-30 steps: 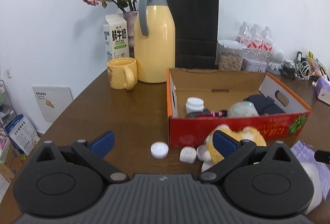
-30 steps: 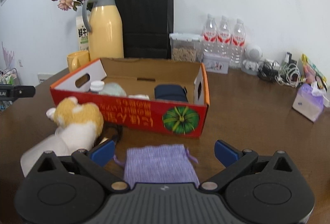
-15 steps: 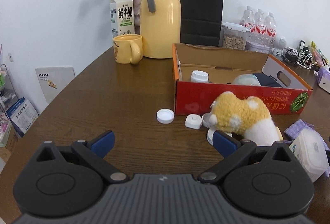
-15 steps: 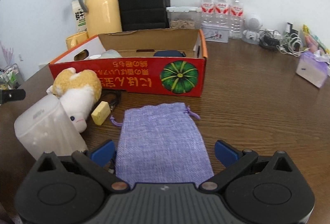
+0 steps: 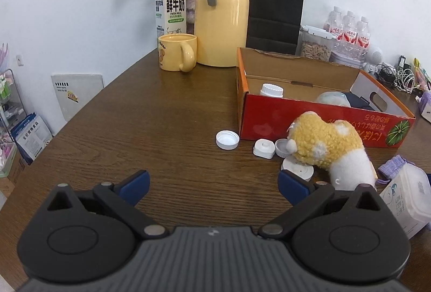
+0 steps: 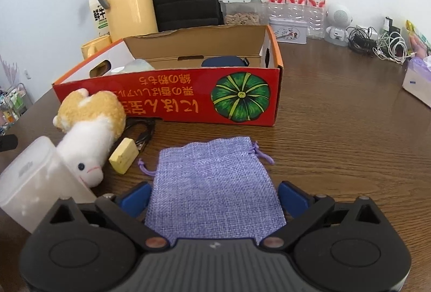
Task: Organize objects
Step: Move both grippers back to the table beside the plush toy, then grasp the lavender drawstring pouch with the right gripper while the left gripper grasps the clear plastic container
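Low in the right wrist view, right gripper (image 6: 214, 195) spread wide, jaws just closing slightly, straddling the purple drawstring pouch (image 6: 215, 184) lying flat on the table (image 6: 336, 144); pads not pressing it. Above, red cardboard box (image 6: 172, 98); plush toy (image 6: 91, 127) at left. Left gripper (image 5: 214, 185) wide too, nothing between its jaws.

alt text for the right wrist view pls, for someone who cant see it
The right tool sits open over a flat purple drawstring pouch on a brown wooden table, its jaws having just been closing, one either side of the pouch. Behind is an open red cardboard box; a plush toy lies left.
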Action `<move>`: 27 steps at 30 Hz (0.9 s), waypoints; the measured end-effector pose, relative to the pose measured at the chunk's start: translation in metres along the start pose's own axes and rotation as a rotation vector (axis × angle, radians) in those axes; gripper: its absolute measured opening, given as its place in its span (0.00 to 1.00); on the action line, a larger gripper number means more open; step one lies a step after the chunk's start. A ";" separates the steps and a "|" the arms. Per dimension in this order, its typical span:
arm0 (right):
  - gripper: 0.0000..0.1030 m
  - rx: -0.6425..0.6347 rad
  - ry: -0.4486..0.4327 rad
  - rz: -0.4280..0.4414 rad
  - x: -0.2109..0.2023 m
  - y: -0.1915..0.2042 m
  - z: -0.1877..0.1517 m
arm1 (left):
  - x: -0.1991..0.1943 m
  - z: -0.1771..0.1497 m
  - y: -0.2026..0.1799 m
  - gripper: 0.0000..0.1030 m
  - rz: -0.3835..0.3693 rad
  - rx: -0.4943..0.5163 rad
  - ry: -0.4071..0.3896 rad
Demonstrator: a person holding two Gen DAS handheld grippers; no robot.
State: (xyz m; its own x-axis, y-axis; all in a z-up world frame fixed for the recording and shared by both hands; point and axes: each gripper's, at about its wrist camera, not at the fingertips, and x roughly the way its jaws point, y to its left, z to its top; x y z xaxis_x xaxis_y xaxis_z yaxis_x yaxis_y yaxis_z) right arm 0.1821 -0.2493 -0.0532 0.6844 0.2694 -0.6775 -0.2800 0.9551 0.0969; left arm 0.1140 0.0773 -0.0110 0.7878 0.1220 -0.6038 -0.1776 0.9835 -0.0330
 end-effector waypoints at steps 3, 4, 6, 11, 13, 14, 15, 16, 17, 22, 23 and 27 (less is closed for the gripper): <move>0.84 0.005 -0.011 0.004 -0.003 0.000 0.000 | 0.002 -0.001 -0.001 1.00 -0.004 0.002 0.006; 0.80 0.007 -0.014 0.006 -0.004 0.000 0.000 | 0.002 -0.002 -0.001 1.00 -0.005 0.002 0.006; 0.75 0.017 -0.022 0.010 -0.006 -0.002 0.000 | 0.003 -0.002 -0.001 1.00 -0.004 0.001 0.009; 0.52 0.037 -0.040 0.017 -0.012 -0.006 0.001 | 0.004 -0.002 0.000 1.00 -0.001 -0.004 0.011; 0.40 0.039 -0.048 0.018 -0.013 -0.006 0.002 | 0.005 -0.002 0.000 1.00 0.000 -0.006 0.014; 0.32 0.040 -0.051 0.019 -0.014 -0.006 0.002 | 0.006 -0.002 0.000 1.00 -0.001 -0.006 0.016; 0.29 0.041 -0.055 0.019 -0.015 -0.006 0.002 | 0.007 -0.002 0.000 1.00 -0.003 -0.006 0.018; 0.20 0.042 -0.061 0.018 -0.016 -0.006 0.002 | 0.007 -0.003 0.000 1.00 -0.004 -0.005 0.019; 0.13 0.044 -0.068 0.020 -0.017 -0.007 0.003 | 0.007 -0.003 -0.001 1.00 -0.006 -0.004 0.020; 0.10 0.024 -0.122 0.012 -0.030 -0.003 0.003 | 0.000 -0.001 -0.006 1.00 -0.035 -0.004 0.007; 0.10 0.018 -0.133 0.011 -0.032 -0.001 0.004 | -0.002 0.000 -0.009 1.00 -0.045 -0.004 0.002; 0.10 -0.011 -0.168 0.011 -0.042 0.005 0.006 | -0.014 0.004 -0.022 1.00 -0.098 -0.001 -0.019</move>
State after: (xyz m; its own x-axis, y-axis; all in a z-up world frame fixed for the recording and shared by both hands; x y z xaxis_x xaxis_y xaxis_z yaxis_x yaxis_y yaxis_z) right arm 0.1556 -0.2557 -0.0199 0.7840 0.2978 -0.5446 -0.2949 0.9507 0.0953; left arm 0.1092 0.0548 0.0019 0.8124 0.0278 -0.5824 -0.1000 0.9907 -0.0921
